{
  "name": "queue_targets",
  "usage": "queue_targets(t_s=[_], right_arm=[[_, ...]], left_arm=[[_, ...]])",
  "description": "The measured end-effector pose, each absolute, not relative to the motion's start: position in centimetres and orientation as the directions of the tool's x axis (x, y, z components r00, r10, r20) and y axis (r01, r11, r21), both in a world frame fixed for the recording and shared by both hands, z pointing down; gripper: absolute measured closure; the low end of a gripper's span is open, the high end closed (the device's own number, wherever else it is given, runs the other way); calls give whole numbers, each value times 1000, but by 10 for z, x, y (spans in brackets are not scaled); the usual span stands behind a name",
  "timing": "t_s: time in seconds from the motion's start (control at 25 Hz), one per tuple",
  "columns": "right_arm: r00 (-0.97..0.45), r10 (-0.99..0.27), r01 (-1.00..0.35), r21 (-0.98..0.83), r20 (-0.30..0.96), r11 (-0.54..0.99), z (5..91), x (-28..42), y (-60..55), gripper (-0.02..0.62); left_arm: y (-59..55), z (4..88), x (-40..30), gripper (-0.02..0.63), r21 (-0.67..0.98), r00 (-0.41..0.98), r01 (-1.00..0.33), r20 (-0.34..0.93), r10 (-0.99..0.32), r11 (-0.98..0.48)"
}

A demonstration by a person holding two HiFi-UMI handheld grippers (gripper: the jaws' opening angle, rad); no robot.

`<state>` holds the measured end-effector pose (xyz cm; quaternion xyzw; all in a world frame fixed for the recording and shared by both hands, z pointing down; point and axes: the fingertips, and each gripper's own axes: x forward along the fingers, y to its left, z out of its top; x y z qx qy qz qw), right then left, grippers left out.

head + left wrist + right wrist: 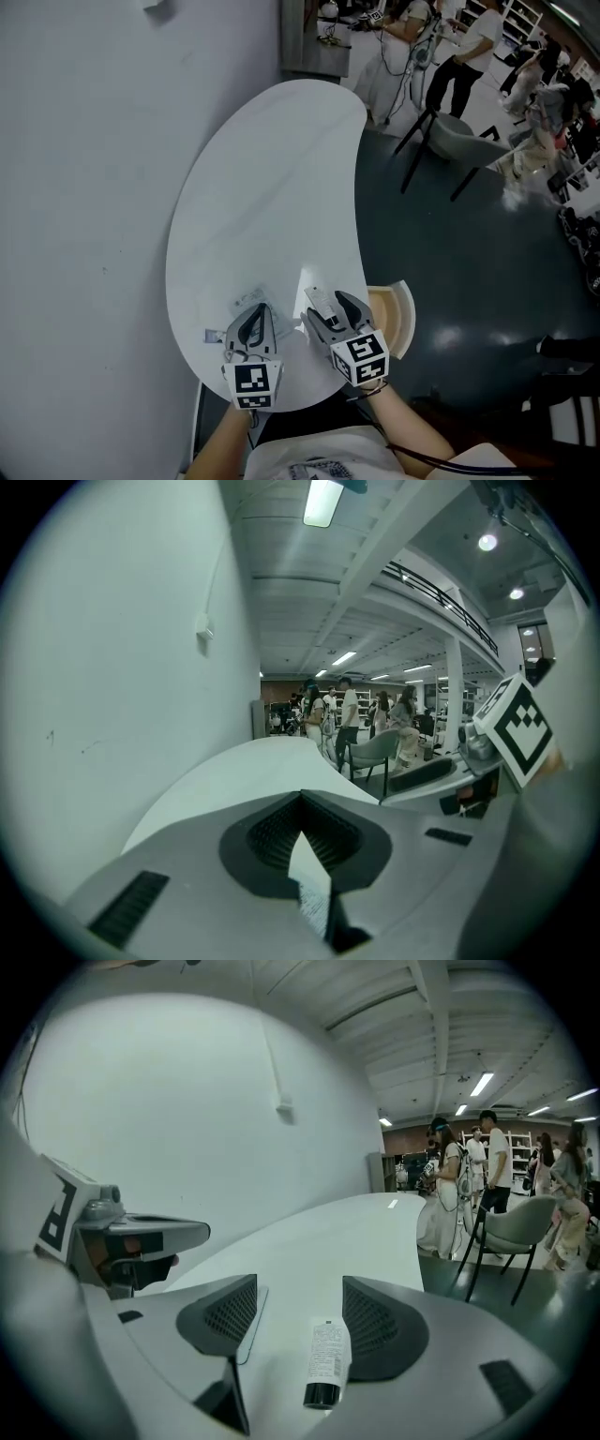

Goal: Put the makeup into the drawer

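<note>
The tube (327, 1358) is round and lies loose on the table (272, 187), just to the left of the open drawer (401, 314) and not yet inside it. The right gripper (300, 1297) straddles it with its jaws spread wide. The tube sits off-centre between them, close against the jaw on the drawer side, and neither pad presses on it.

The main risk, as I judge it, is a lopsided close. The far jaw would sweep the tube sideways before both pads bite, so it could roll or skid toward the table edge beside the drawer and drop to the floor. A pinch too near the cap could also let the light end sag and slip out on the way over. The drawer opening looks narrow, so a tube carried crosswise may catch on its rim.

The left gripper (301, 803) is on the side of the right gripper away from the drawer. Its jaws are pressed together on what looks like a thin printed sachet (309, 883). A hold that slim could slip if the gripper is jolted.

The tube lies flat. Its long axis runs along the line the right gripper points, roughly parallel to the drawer's front. Its black cap faces the person and its flat end points away up the table.
</note>
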<state>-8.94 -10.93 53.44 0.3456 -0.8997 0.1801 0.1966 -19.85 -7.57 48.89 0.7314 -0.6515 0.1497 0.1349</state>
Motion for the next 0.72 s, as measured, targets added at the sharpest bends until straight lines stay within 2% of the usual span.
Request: queue_targets(t_s=[0.72], right_arm=[[-584, -494, -726, -143, 644, 672, 622, -87, -115, 322]], left_arm=[[-88, 529, -196, 589, 1, 108, -993, 455, -884, -120]])
